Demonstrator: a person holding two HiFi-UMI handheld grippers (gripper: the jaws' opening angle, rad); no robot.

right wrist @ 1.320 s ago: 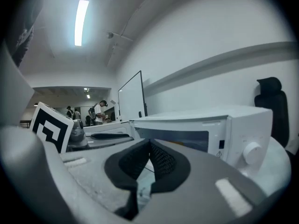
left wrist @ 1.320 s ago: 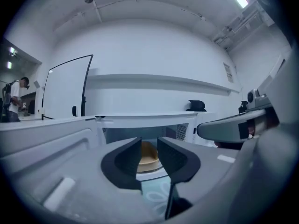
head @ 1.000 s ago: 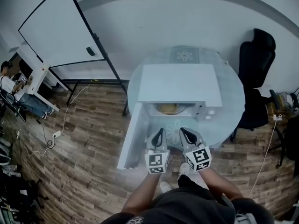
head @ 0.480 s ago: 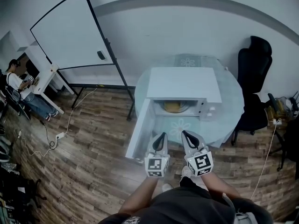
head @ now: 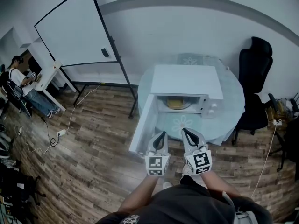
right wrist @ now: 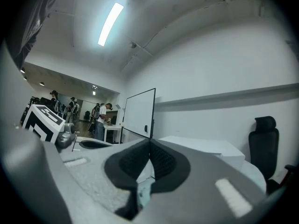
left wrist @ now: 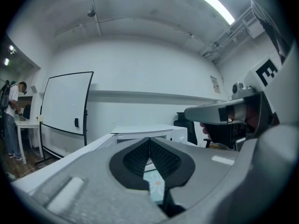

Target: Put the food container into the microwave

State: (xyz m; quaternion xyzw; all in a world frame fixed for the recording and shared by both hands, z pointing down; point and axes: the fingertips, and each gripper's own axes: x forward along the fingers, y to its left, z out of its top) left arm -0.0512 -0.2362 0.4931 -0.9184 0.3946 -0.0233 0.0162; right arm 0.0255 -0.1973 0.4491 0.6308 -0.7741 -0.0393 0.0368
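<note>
The white microwave (head: 185,81) stands on a round glass table (head: 230,106), its door (head: 143,123) swung open to the left. A yellowish food container (head: 176,102) sits inside the cavity. My left gripper (head: 161,135) and right gripper (head: 186,132) hang side by side in front of the table's near edge, short of the opening. Both are shut with nothing between the pads. In the left gripper view the shut left gripper (left wrist: 149,141) points at the microwave (left wrist: 142,132). In the right gripper view the shut right gripper (right wrist: 150,143) faces the microwave's top (right wrist: 205,146).
A whiteboard on a stand (head: 77,29) is at the back left. A black office chair (head: 253,64) stands right of the table. A person sits at a white desk (head: 44,76) at the far left. Cables run over the wooden floor (head: 88,139).
The view has shifted, so the whiteboard and microwave sit further right and slightly further from the grippers. Both grippers stay shut and held close to my body.
</note>
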